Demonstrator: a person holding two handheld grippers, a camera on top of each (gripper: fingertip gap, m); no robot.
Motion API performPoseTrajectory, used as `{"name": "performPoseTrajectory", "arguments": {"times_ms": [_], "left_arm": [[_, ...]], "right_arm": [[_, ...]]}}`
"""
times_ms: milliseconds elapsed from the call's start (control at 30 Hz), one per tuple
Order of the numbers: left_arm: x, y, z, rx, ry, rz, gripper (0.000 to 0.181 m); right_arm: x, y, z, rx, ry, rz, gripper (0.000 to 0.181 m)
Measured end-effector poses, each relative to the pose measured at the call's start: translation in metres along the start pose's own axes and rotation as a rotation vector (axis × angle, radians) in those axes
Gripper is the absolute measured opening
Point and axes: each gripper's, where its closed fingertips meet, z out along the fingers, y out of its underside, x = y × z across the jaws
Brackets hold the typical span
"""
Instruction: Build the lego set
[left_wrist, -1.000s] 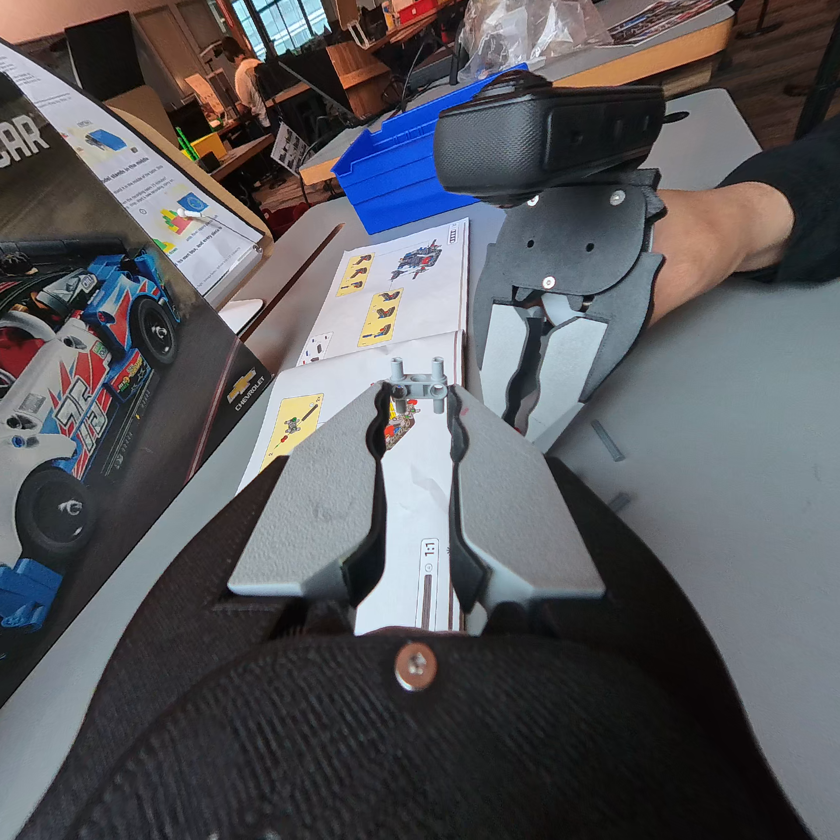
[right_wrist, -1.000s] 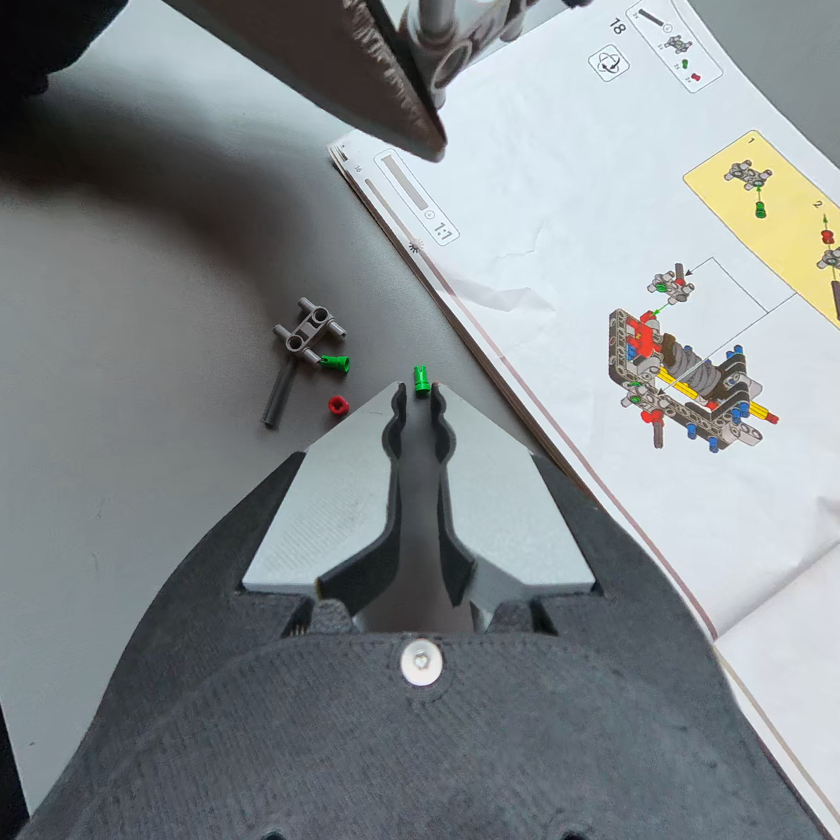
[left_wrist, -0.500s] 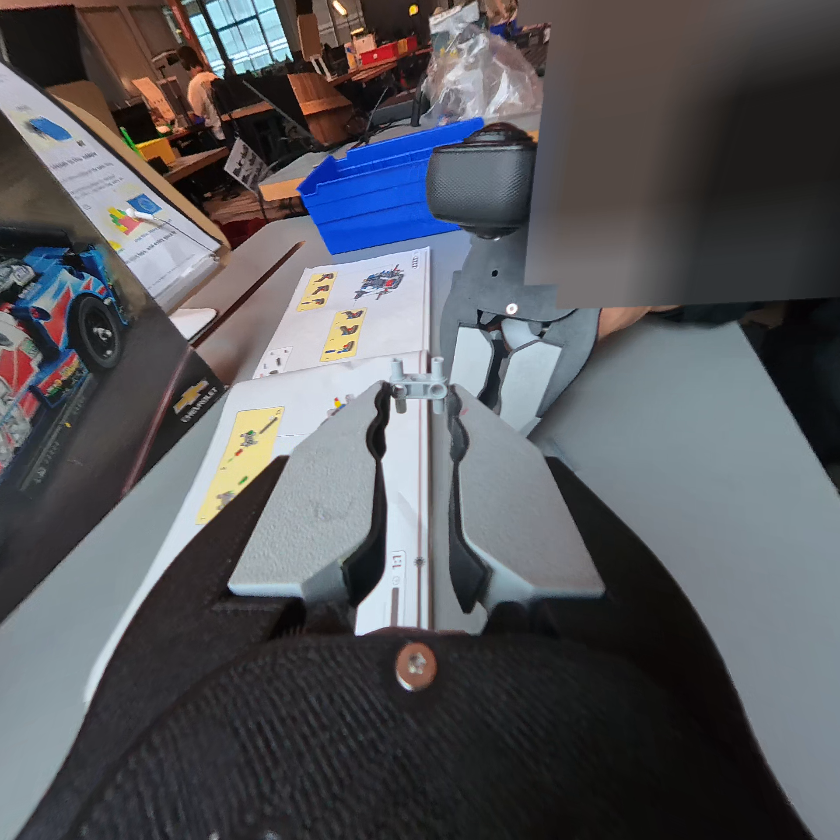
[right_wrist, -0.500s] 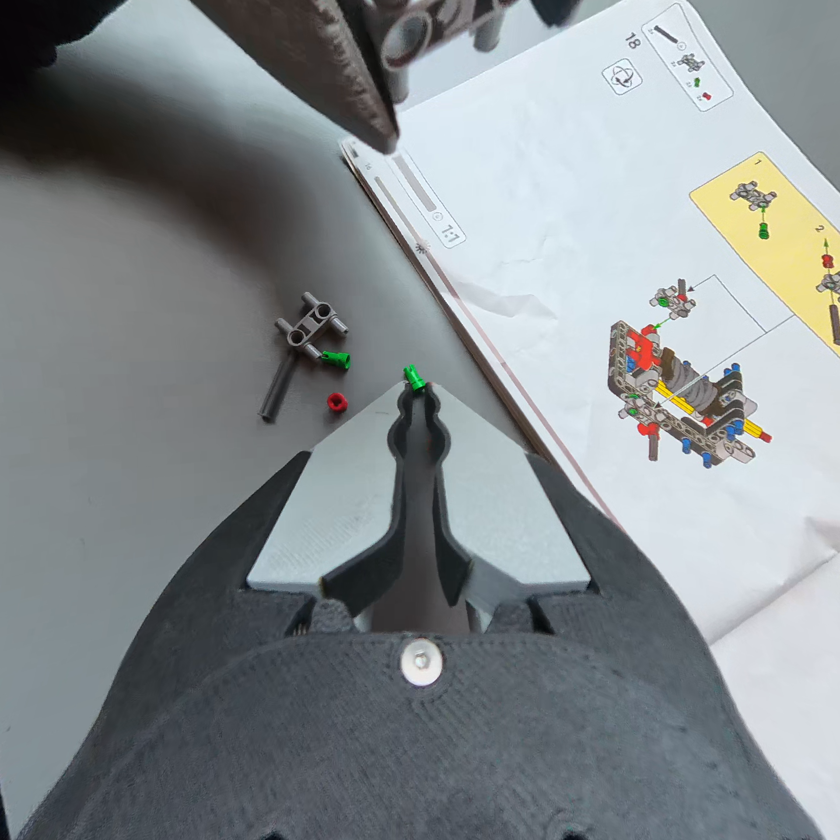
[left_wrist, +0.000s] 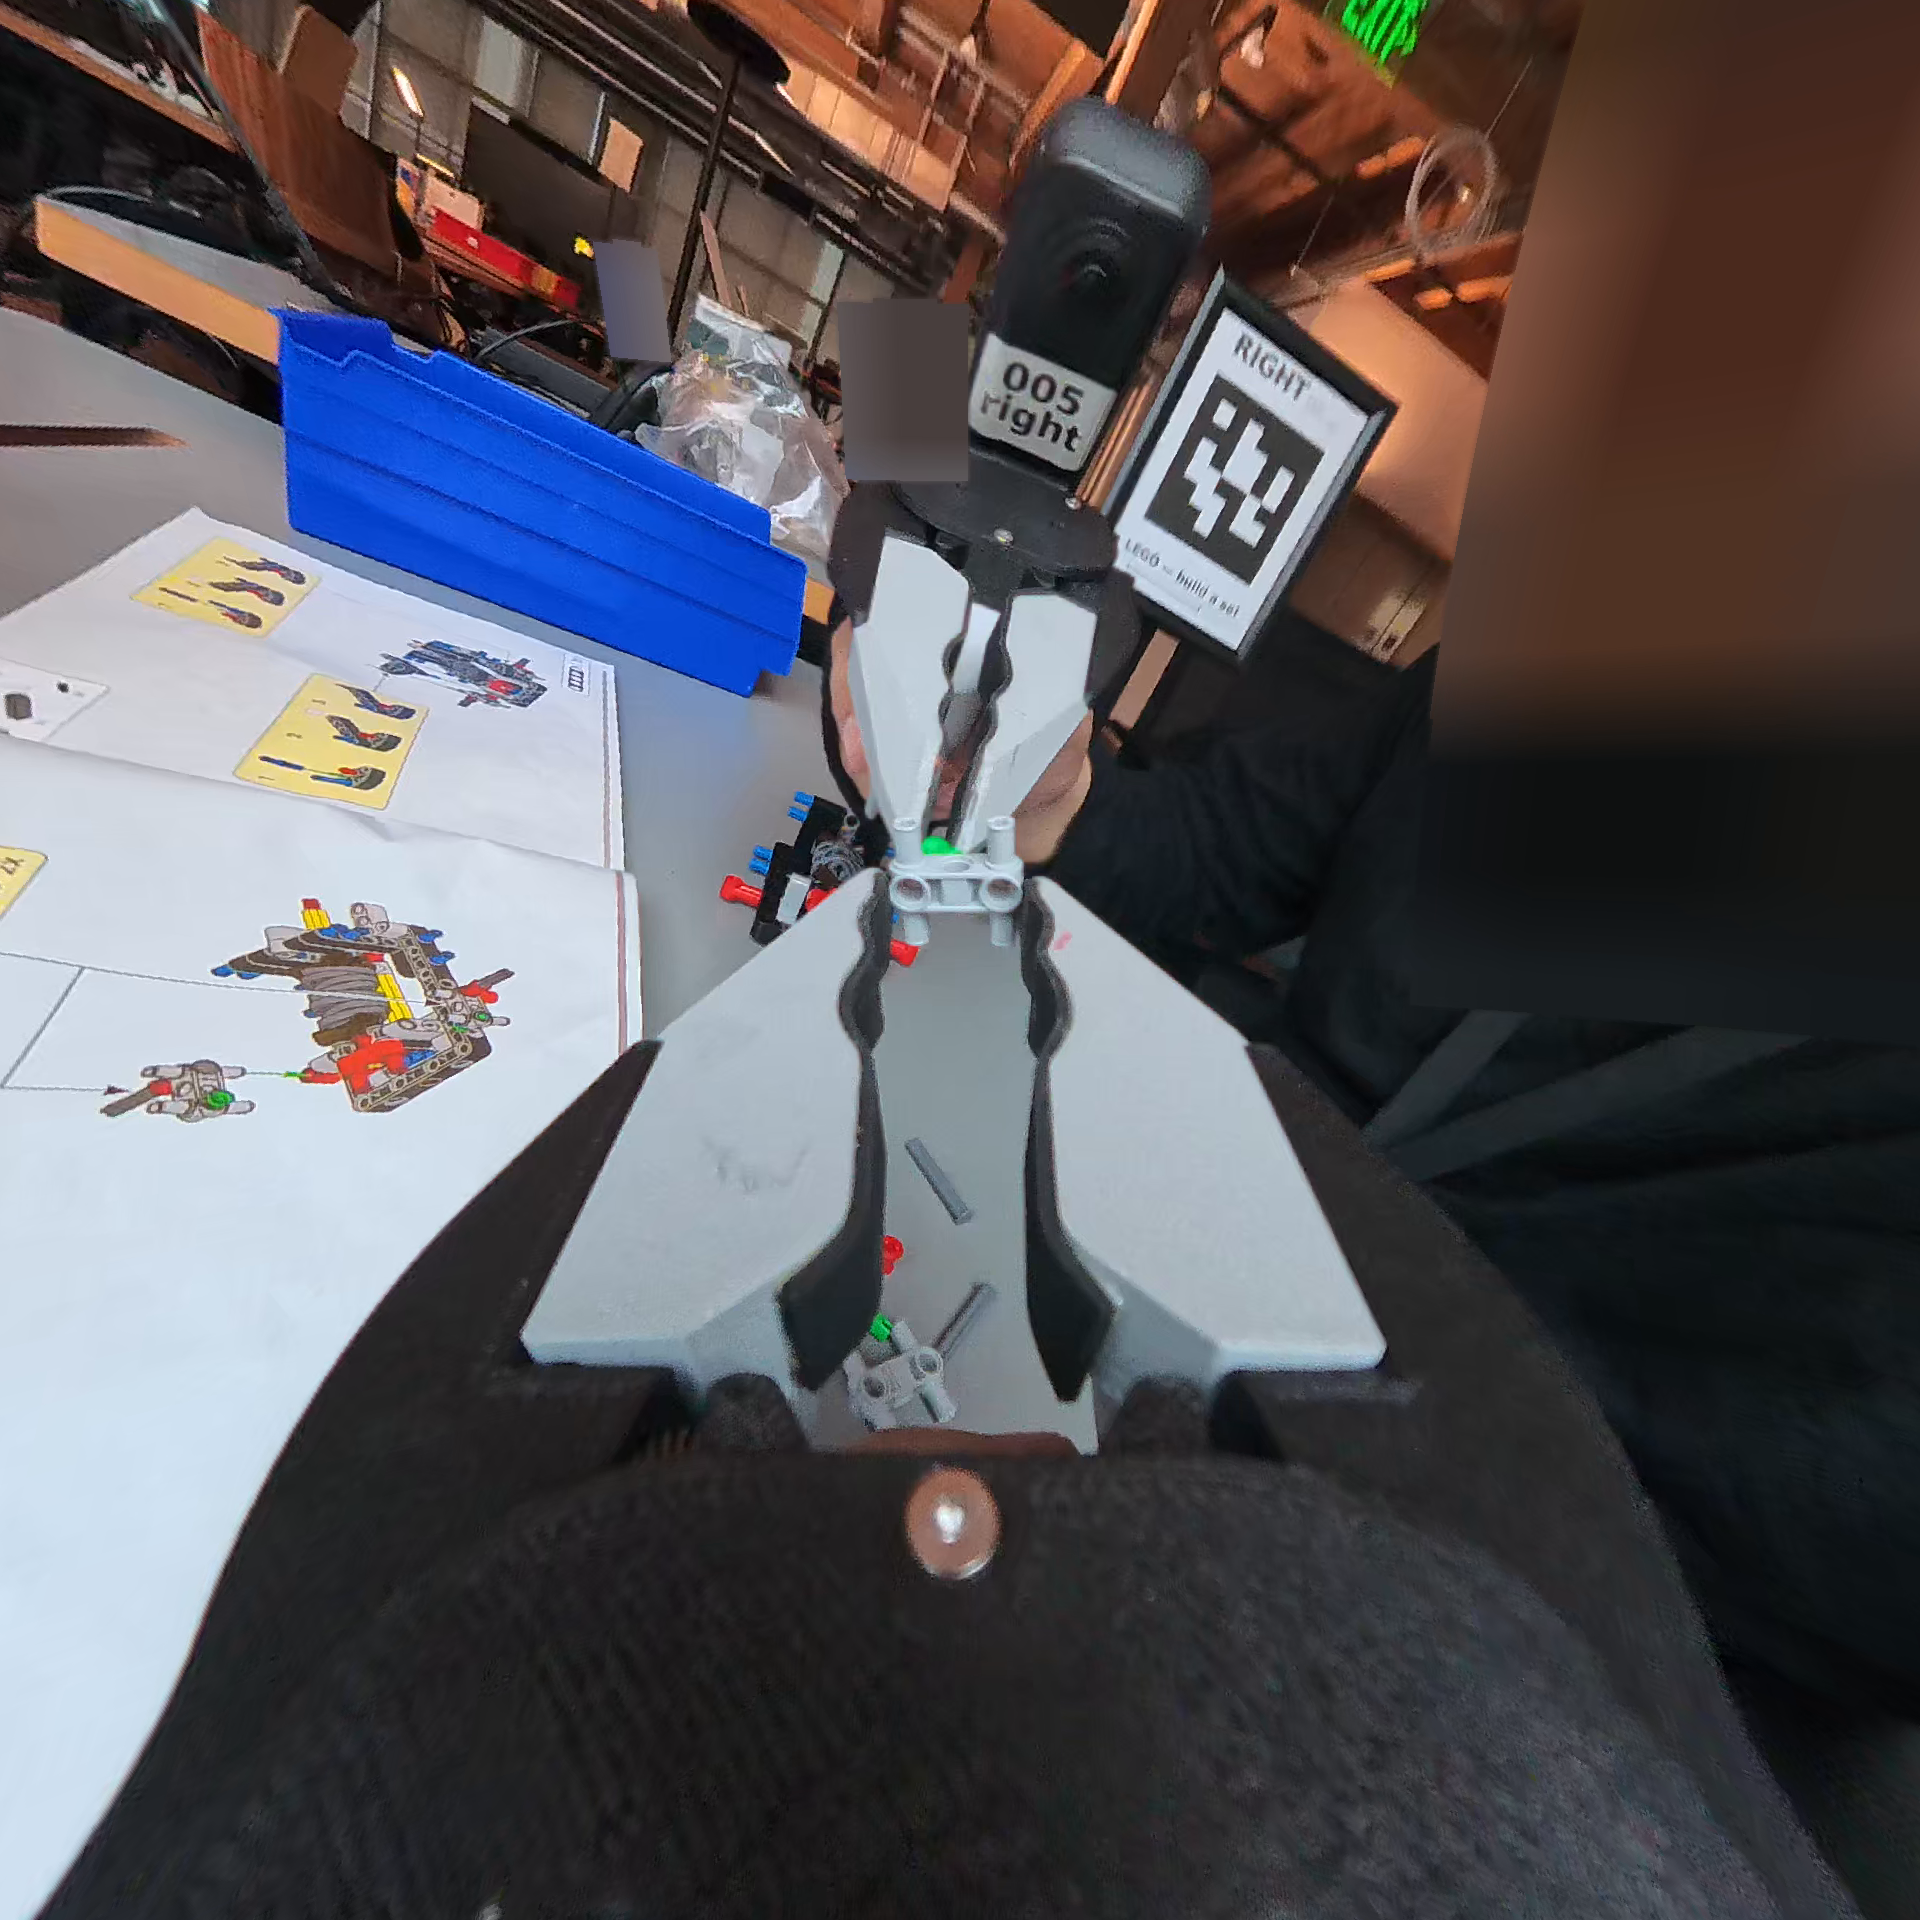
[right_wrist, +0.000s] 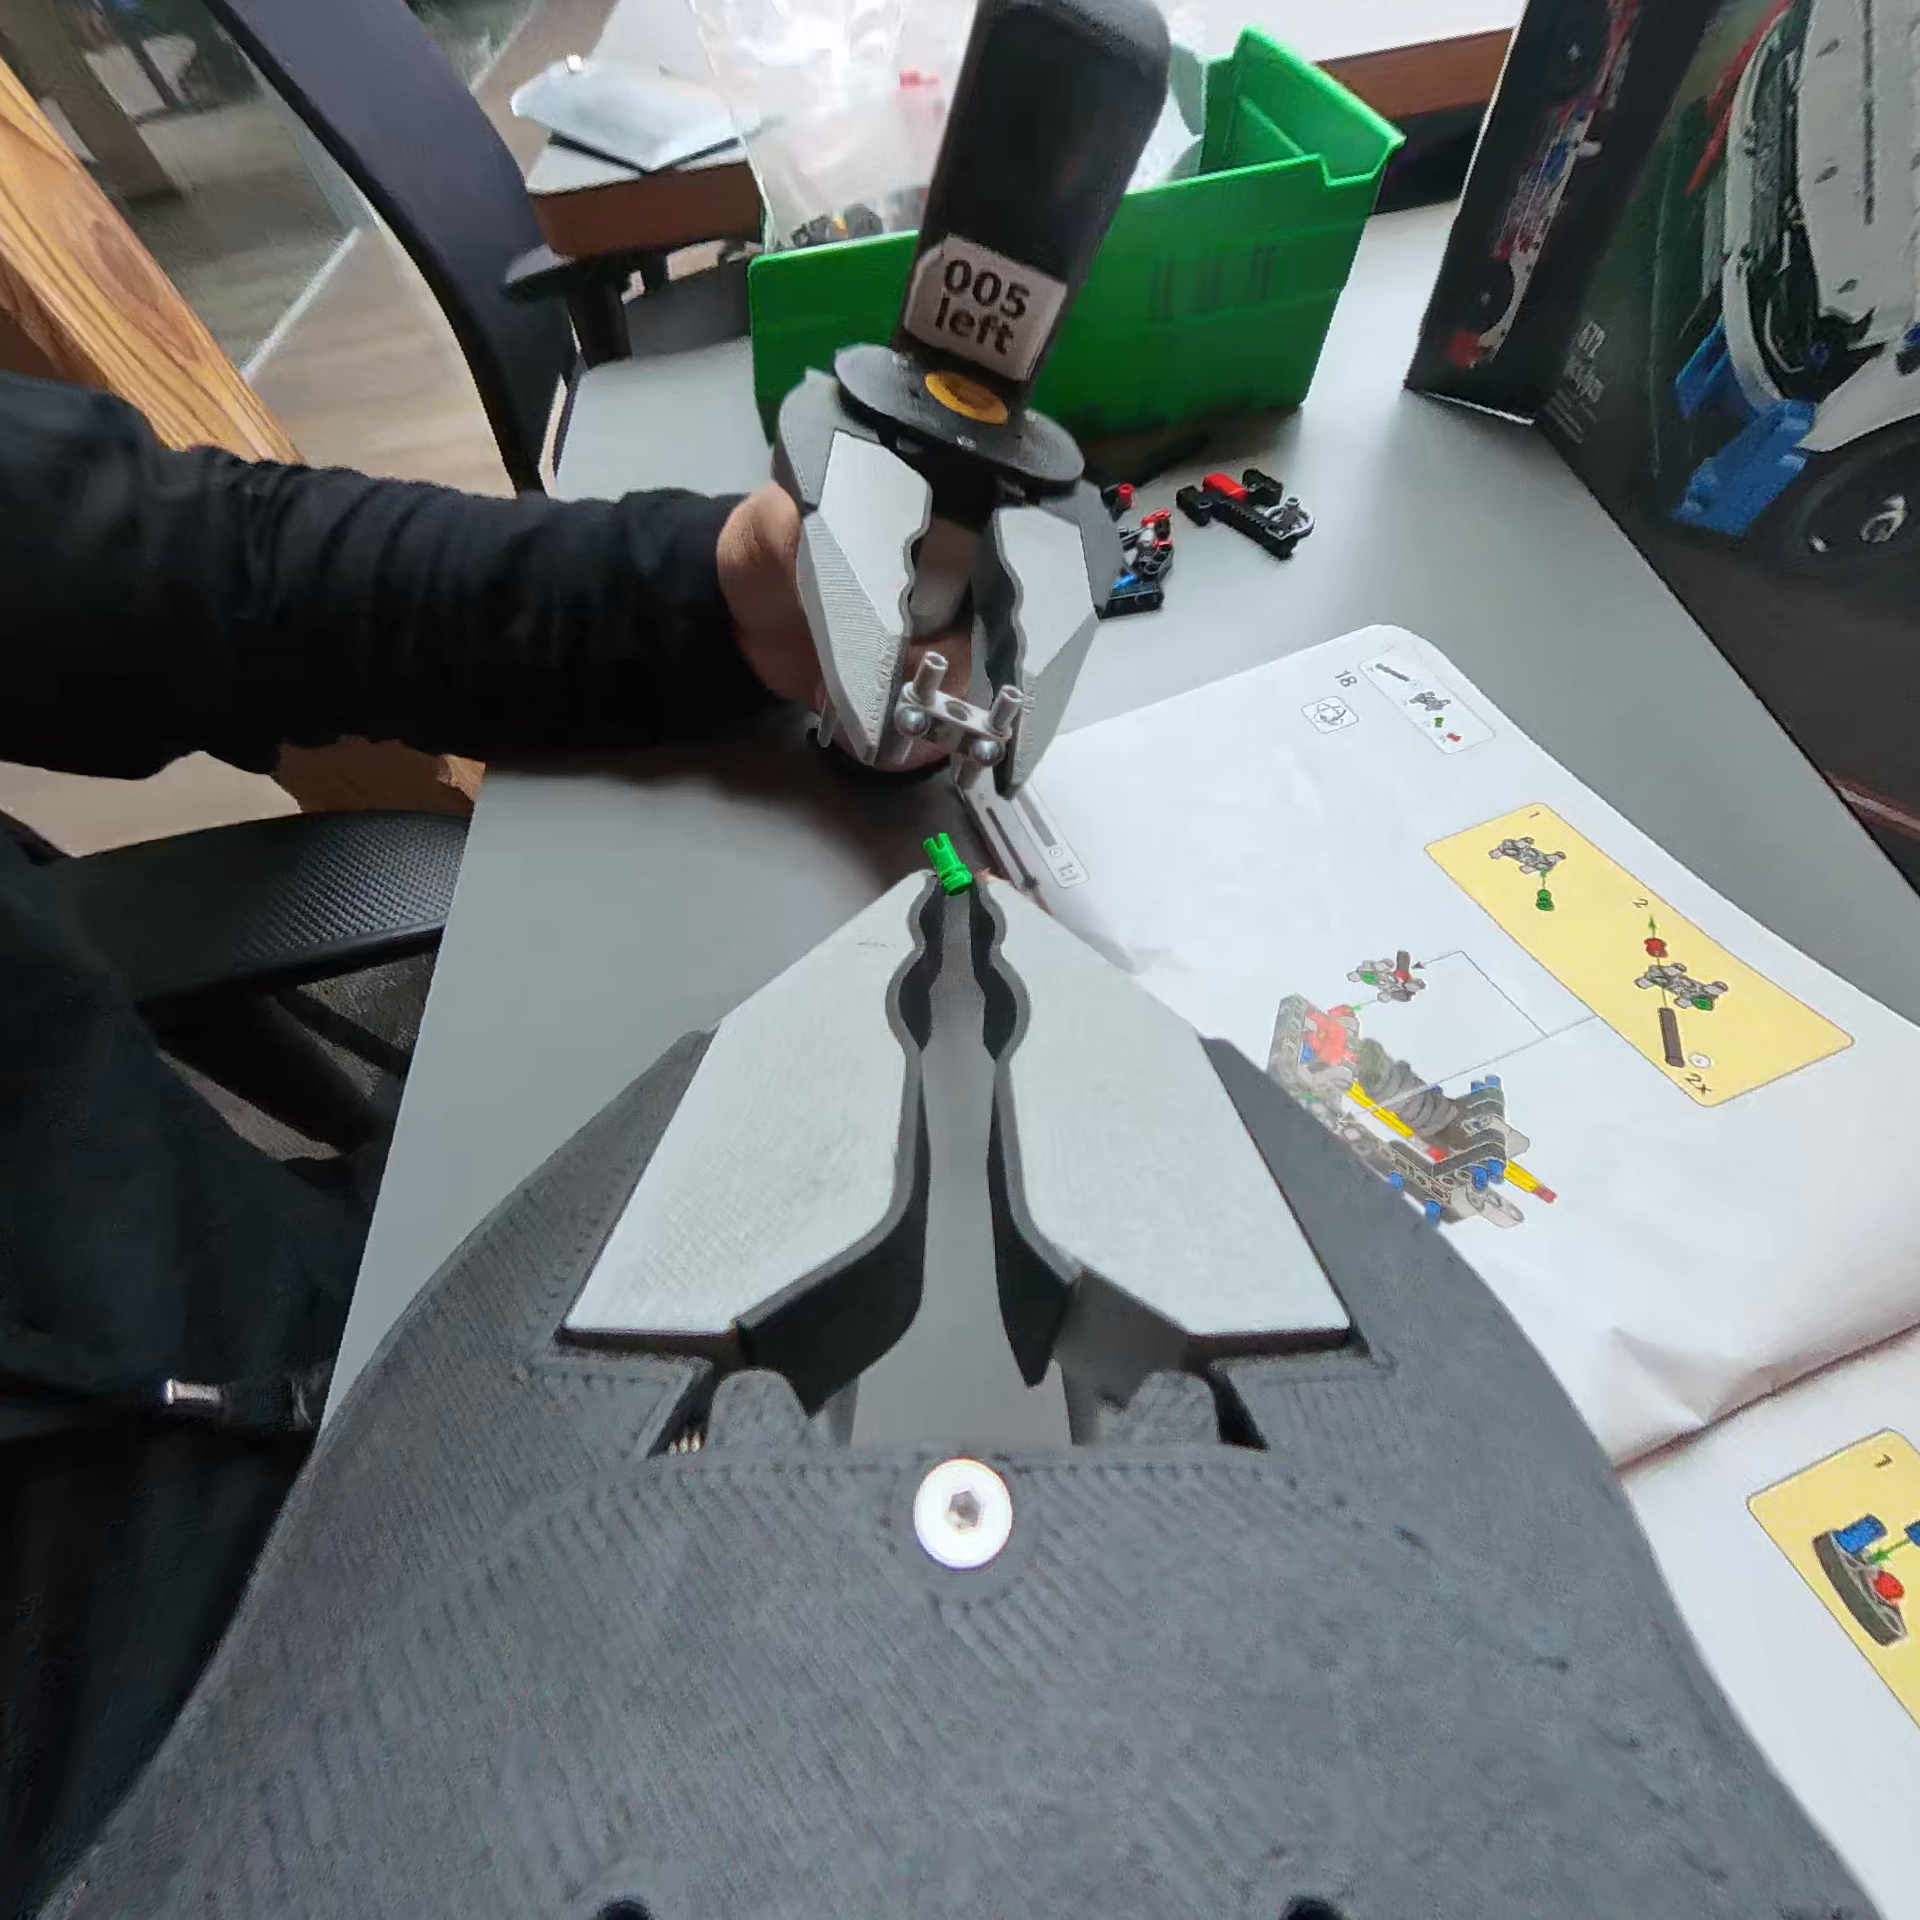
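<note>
Each labelled gripper faces the other: the left gripper pinches a grey connector, the right gripper nips a green pin above the instruction booklet.

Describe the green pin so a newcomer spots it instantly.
Find the open instruction booklet on the grey table. Just off its left edge, the right tongs pinch the green pin: tiny, bright green, unlike the light grey connector in the left tongs.
</note>
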Motion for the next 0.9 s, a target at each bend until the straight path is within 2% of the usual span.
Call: {"name": "performPoseTrajectory", "arguments": {"times_ms": [233, 333, 900], "left_arm": [[-0.006, 0.004, 0.011, 0.018, 0.054, -0.158, 0.023], [-0.014, 0.013, 0.014, -0.016, 0.026, -0.208, 0.023], [-0.023, 0.019, 0.020, -0.035, -0.043, -0.260, 0.022]], "right_arm": [[0.010, 0.008, -0.003, -0.020, 0.044, 0.021, 0.001], [0.013, 0.011, -0.001, -0.029, 0.055, 0.035, 0.001], [0.023, 0.019, 0.006, -0.054, 0.167, -0.008, 0.001]]}}
